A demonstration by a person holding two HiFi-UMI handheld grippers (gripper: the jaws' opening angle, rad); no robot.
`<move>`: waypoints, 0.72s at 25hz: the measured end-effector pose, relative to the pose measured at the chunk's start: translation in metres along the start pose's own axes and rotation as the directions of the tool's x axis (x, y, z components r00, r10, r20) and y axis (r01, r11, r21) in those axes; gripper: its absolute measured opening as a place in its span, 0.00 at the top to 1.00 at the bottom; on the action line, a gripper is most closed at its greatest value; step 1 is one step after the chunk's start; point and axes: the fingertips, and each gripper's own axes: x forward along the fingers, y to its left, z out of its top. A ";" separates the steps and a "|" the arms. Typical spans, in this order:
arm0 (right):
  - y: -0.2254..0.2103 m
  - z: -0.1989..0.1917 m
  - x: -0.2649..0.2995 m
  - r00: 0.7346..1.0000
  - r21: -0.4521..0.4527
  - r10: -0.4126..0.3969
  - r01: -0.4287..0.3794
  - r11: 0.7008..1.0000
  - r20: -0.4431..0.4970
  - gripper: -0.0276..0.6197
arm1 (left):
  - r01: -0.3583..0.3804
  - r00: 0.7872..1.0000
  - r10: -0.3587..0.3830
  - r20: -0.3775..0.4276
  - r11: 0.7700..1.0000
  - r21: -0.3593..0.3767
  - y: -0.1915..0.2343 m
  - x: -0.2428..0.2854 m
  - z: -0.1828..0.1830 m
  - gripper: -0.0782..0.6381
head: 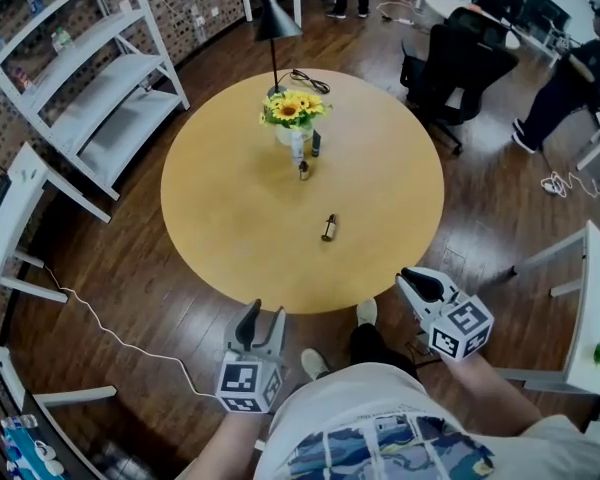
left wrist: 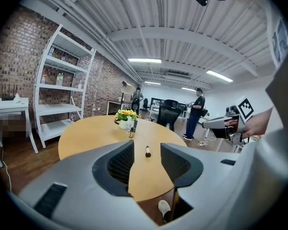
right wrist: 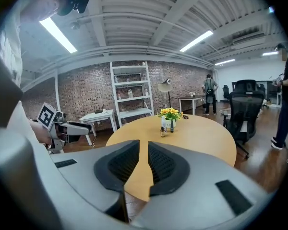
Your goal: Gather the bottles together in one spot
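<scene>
A small brown bottle (head: 329, 228) lies on its side on the round wooden table (head: 230, 198), right of centre. Three more bottles stand upright by the sunflower vase (head: 292, 118): a white one (head: 297, 146), a dark one (head: 316, 144) and a little brown one (head: 303, 170). My left gripper (head: 263, 316) hangs below the table's near edge, open and with nothing in it; its view looks straight at the lying bottle (left wrist: 147, 151). My right gripper (head: 412, 274) is off the table's near right edge, jaws together and empty. The standing bottles (right wrist: 162, 132) show far ahead of it.
A black lamp (head: 275, 18) stands behind the vase with its cable (head: 310, 80) on the table. A white shelf unit (head: 90, 88) is at the left, an office chair (head: 460, 63) at the back right, white desks on both sides. People stand at the far back.
</scene>
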 end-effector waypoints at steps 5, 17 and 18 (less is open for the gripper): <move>0.000 -0.004 -0.008 1.000 -0.011 0.003 -0.003 1.000 -0.009 0.90 | 0.043 0.999 -0.043 -0.011 0.999 0.009 -0.012 0.003 -0.004 0.65; -0.041 -0.011 -0.003 0.998 0.009 0.040 -0.040 0.999 -0.041 0.90 | 0.104 0.983 -0.097 -0.159 0.994 0.035 -0.044 0.061 -0.033 0.64; -0.047 -0.013 -0.002 0.998 0.012 0.050 -0.049 0.999 -0.049 0.90 | 0.103 0.979 -0.095 -0.178 0.994 0.036 -0.046 0.073 -0.036 0.64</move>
